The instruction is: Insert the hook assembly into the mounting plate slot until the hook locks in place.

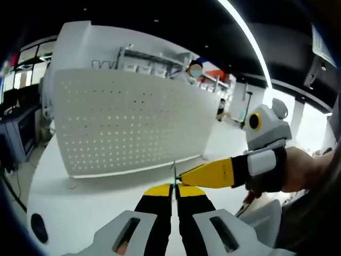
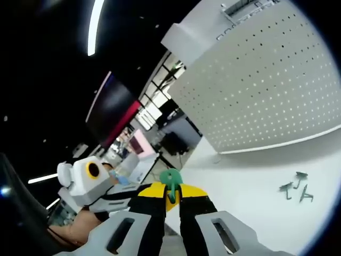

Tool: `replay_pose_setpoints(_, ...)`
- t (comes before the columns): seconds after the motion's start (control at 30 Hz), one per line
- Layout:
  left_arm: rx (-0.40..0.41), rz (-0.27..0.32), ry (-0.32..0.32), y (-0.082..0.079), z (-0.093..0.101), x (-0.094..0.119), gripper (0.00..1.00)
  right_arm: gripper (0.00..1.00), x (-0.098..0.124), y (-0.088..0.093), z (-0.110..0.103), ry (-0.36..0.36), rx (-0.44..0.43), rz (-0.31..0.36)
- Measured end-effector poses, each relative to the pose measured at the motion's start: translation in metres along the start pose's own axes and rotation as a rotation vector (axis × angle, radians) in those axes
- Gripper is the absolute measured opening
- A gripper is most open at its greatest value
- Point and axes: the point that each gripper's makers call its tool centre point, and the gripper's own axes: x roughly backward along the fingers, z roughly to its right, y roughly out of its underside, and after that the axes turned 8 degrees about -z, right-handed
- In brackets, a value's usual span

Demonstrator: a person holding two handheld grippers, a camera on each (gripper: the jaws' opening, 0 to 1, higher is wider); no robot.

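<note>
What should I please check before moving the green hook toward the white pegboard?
1. Right hand-held gripper shut on the green hook: ok.
2. Left hand-held gripper pinching the same thin part: looks shut on it, ok.
3. White pegboard upright and in view: ok.
4. Hook seated in a pegboard hole: not ok, it is held apart from the board.
5. Spare hooks lying on the white table, out of the path: ok.
6. Which hole is the target: cannot tell.
</note>
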Motion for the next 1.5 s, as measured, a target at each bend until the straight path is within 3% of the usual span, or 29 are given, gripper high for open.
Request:
replay_pose_setpoints(0.9, -0.009, 0.037, -0.015, -0.0086, 0.0038, 0.003, 0.02, 0.03, 0.0016, -0.0081, -0.0053, -0.012, -0.015, 0.04)
replay_pose_setpoints(1.5, -0.016, 0.038, -0.005, -0.0065, 0.0052, 0.0009, 0.03, 0.0, 0.0022, -0.0081, -0.0015, 0.037, 0.085, 0.041)
